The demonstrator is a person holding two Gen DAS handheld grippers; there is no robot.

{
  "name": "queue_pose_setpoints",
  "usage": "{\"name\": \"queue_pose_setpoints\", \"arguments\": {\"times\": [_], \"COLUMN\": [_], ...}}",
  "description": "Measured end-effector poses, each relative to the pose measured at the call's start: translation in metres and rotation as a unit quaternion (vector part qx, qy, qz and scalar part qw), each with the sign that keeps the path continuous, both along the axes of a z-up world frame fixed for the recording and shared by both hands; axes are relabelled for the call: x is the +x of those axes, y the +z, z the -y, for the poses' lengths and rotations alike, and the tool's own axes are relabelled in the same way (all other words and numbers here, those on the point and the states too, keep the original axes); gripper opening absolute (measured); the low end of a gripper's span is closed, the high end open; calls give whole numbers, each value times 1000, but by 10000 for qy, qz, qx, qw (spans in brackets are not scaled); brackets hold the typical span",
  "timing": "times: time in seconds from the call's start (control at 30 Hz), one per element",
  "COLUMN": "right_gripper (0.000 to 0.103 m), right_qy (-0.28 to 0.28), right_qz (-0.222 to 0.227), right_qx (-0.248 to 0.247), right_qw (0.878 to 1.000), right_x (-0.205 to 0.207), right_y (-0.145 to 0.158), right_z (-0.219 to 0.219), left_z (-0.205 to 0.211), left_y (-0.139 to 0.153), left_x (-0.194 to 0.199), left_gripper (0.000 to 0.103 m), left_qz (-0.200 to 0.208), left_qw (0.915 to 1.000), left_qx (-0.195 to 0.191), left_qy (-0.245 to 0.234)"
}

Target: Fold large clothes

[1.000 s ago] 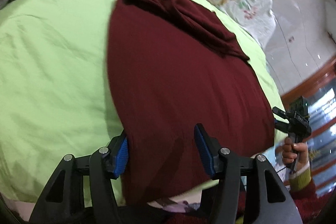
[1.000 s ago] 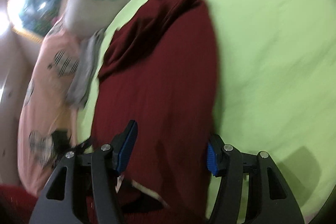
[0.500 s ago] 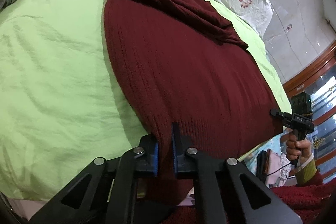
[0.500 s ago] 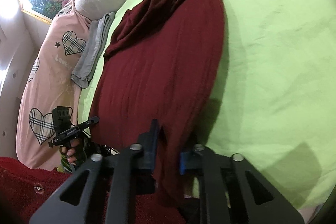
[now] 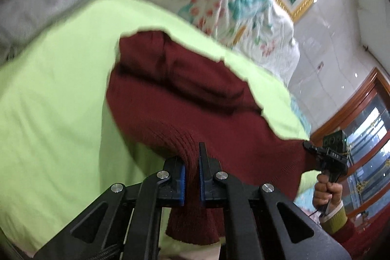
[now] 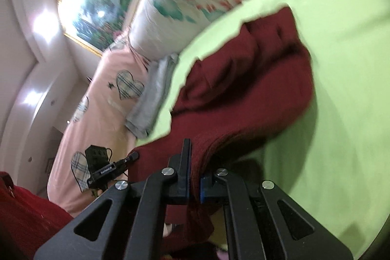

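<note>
While the dark red ribbed knit sweater (image 5: 195, 99) lies spread across the lime-green bedsheet (image 5: 61, 101), both tools have it by the near hem: the left gripper (image 5: 191, 177) has its blue-padded fingers (image 5: 181, 178) drawn narrow, pinching a fold of the knit between them, with the hem's loose corner hanging below the jaws. Over on the other side, the right gripper (image 6: 193, 177) is clamped just the same, its black fingers (image 6: 186, 162) squeezed tight on the opposite corner of the hem, cloth bunched and drooping beneath. The near edge of the sweater is raised off the sheet between the two grips, while its far end, with a sleeve folded across the body, rests on the bed near the white floral-print quilt (image 5: 234, 6). A folded grey cloth (image 6: 151, 99) sits at the sheet's edge, beside a pink heart-patterned cover (image 6: 102, 99). In the left view, the person's hand (image 5: 326, 191) grips the other tool's handle. No containers appear in either view; both pictures are motion-blurred.
</note>
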State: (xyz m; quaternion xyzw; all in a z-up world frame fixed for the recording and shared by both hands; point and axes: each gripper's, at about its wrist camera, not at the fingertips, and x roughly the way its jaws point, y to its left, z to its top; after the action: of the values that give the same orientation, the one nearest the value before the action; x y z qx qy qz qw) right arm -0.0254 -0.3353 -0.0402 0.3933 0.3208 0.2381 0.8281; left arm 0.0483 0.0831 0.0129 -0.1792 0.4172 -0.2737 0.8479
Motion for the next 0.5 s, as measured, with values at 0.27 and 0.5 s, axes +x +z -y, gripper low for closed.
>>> {"name": "queue_pose_setpoints", "arguments": {"times": [0.27, 0.5], "right_gripper": [5, 5], "right_qy": [-536, -1184], "right_qz": [276, -632], "right_qx": [-139, -640], "right_qw": [9981, 9889], "right_x": [104, 209], "right_y": [32, 1], "right_z": [30, 63], "left_z": [29, 62], "left_y": [36, 0], "left_x": [104, 232], "left_gripper": [6, 6], "left_qz": [564, 171], "left_qw": [9979, 9965], "left_qx": [-4, 403], "left_qy": [327, 712]}}
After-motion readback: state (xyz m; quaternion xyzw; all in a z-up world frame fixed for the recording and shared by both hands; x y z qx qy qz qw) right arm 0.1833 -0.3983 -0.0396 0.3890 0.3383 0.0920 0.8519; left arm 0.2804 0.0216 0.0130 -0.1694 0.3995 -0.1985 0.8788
